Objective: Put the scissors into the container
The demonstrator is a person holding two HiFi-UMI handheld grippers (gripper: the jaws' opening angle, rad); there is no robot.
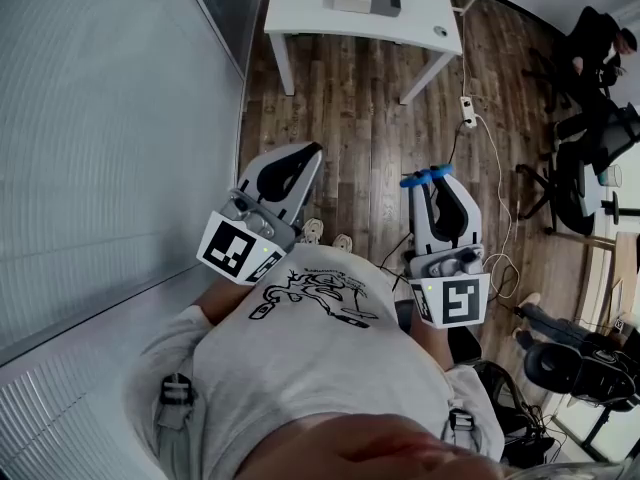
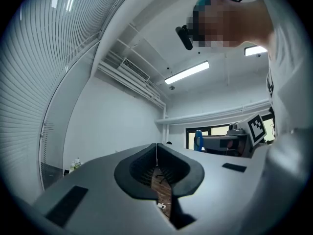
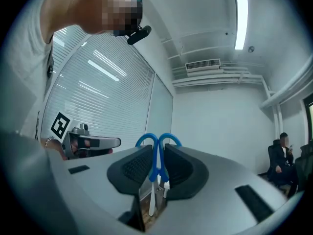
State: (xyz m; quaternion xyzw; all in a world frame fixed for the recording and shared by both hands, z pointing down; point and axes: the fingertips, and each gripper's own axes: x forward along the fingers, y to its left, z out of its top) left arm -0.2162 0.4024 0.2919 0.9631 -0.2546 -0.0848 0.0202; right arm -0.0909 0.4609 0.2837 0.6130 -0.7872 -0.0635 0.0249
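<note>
Scissors (image 3: pixel 158 165) clamped lengthwise inside right claw (image 3: pixel 157 146).

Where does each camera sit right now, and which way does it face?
Head view: on the head, facing steeply down at floor and white table; shows torso, left gripper, right gripper.
Left gripper view: on that gripper, about level toward a wall, jaws shut; sleeve at right.
Right gripper view: likewise level, jaws shut on scissors; shirt at left.
Shared: scissors, in head and right gripper views.
</note>
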